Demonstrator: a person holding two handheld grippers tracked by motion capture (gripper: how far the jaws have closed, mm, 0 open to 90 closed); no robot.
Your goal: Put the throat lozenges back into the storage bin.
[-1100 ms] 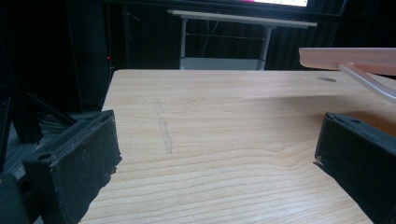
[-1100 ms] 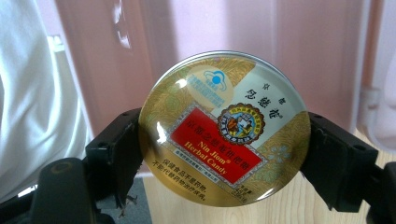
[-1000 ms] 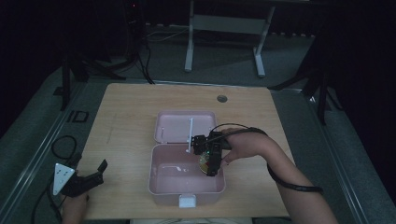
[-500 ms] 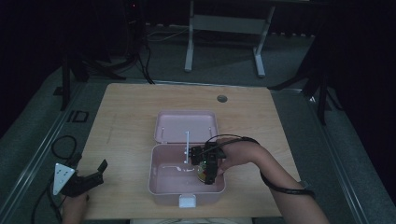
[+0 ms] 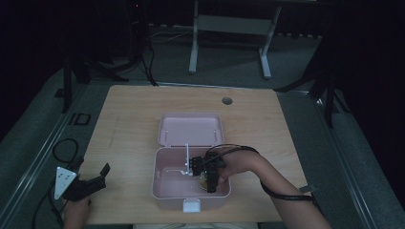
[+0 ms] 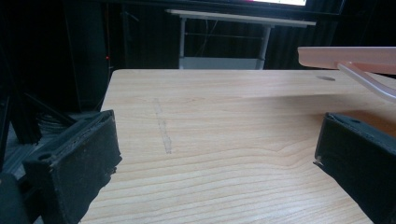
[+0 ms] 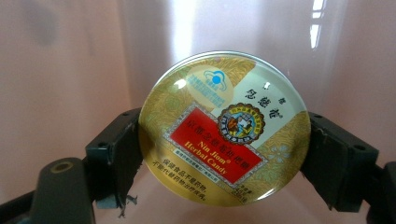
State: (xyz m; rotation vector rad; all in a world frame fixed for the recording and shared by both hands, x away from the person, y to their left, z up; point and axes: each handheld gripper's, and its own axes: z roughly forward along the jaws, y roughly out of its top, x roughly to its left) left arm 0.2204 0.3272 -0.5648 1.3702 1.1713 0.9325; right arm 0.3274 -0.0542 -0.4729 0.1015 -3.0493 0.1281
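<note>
The right gripper (image 7: 224, 154) has its two black jaws closed against opposite edges of a round, flat candy tin (image 7: 224, 129). The tin's lid is glossy and domed, printed in gold with a red label band reading "Nin Jiom Herbal Candy" and a small round emblem. The jaw pads look matte and rubbery, with frayed edges on the left pad. Behind the tin is smooth, shiny pale pink plastic that catches bright streaks of light.

From the high view, the right gripper (image 5: 208, 177) is lowered inside the bottom half of an open pink plastic box (image 5: 165, 188), toward its right side, with the tin (image 5: 204, 181) a small gold spot beneath it. The box is a rounded rectangle with a white latch at its front edge; its hinged lid (image 5: 191, 129) lies open flat behind it. The person's right forearm (image 5: 282, 193) reaches in from the lower right.

The left gripper (image 5: 90, 183) rests at the table's front left corner, well apart from the box. Its blocky black jaws stand wide apart with nothing between them, over bare wood.

The table (image 5: 129, 119) is light wood with fine straight grain.
</note>
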